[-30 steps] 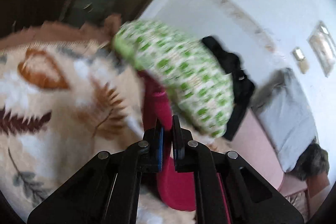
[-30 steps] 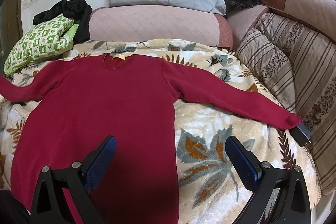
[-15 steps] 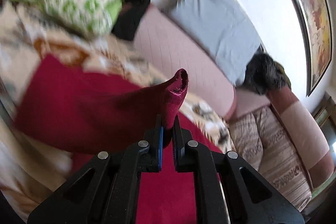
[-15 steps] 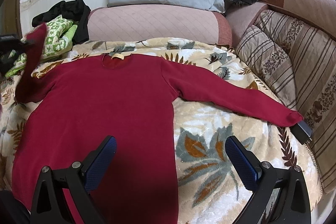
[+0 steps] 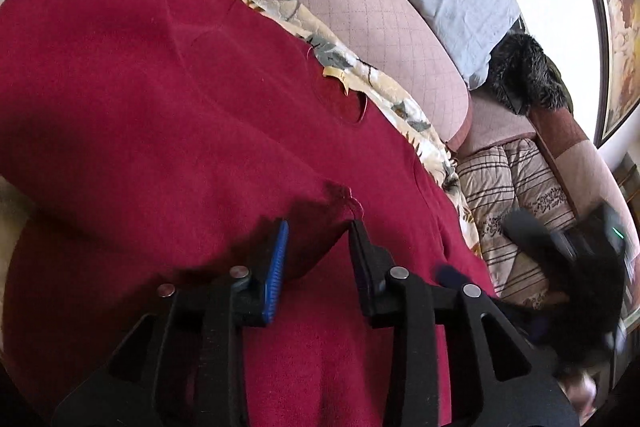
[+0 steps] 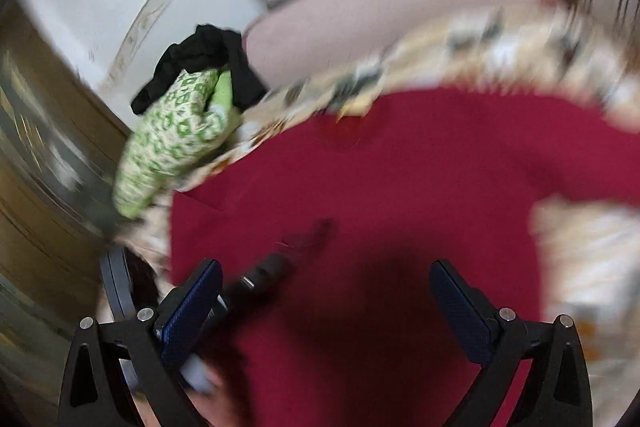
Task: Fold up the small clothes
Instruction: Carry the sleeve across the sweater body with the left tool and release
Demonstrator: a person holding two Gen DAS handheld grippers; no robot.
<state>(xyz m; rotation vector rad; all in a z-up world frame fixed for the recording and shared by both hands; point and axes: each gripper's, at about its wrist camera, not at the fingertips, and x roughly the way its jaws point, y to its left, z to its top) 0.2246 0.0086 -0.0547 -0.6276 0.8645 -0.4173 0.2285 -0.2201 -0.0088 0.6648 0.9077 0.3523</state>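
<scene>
While left gripper point(image 5: 318, 247) jaws part; sleeve cuff point(image 5: 336, 199) just ahead | right gripper point(image 6: 326, 301) agape

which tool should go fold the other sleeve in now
Right, probably. The right tool is open and empty over the red sweater, while the left tool has just been opening at the sleeve cuff it carried across.

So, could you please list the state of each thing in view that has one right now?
red sweater: spread flat on the blanket, one sleeve folded across its body
sleeve cuff: lying on the body, released
left gripper: open, jaws just opened, cuff between them but not pinched
right gripper: open wide, empty
</scene>
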